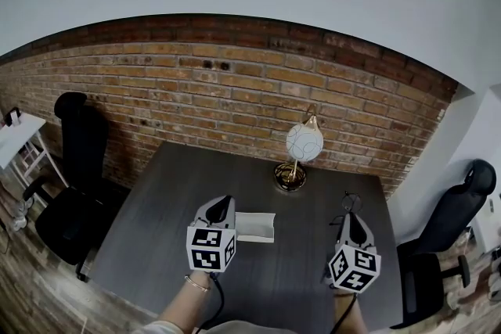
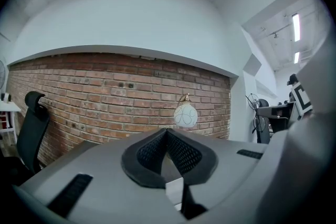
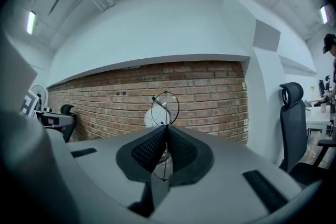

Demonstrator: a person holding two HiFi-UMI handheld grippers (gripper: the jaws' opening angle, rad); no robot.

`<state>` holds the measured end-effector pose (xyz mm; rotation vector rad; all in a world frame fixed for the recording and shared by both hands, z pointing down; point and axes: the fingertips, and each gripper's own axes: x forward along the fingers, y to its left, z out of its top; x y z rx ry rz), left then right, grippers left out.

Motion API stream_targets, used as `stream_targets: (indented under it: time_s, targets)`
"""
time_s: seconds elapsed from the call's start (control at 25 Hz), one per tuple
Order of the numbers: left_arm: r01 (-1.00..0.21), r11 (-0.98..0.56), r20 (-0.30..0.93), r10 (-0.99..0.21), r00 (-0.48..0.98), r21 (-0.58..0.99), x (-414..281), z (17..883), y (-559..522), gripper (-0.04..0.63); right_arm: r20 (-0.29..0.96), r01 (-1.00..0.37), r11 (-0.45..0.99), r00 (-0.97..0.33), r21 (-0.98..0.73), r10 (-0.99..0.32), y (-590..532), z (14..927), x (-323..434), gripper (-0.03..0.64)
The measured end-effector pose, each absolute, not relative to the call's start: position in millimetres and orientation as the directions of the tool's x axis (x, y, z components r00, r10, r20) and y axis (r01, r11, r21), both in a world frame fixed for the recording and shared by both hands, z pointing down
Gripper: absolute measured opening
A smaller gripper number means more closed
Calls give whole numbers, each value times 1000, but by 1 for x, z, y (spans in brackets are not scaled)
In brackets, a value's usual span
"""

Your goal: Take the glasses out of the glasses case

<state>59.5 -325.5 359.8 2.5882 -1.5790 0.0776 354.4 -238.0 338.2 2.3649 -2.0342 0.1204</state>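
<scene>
Right hand-held gripper (image 3: 167, 129) is clenched on the glasses (image 3: 166, 107): thin wire frame pinched, round lens sticking up past its tips. Left hand-held gripper (image 2: 167, 132) is clenched and empty, with the white glasses case (image 1: 256, 227) just right of it on the desk (image 1: 180, 184). Glasses likely light, bendy, fragile; grip frame, not lens.

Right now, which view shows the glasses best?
The right gripper view: the glasses stand pinched in the right gripper's shut jaws, one round lens clear. The head view shows only thin wire; the left gripper view, a small outline far right.
</scene>
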Motion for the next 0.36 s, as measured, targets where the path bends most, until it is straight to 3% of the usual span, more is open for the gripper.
stream_targets:
  time_s: [0.36]
  targets:
    - [-890,-450,106,-884,456,75,59,366,-335,17,72,-987,-153,150,-37,-986,-245,341,357,38]
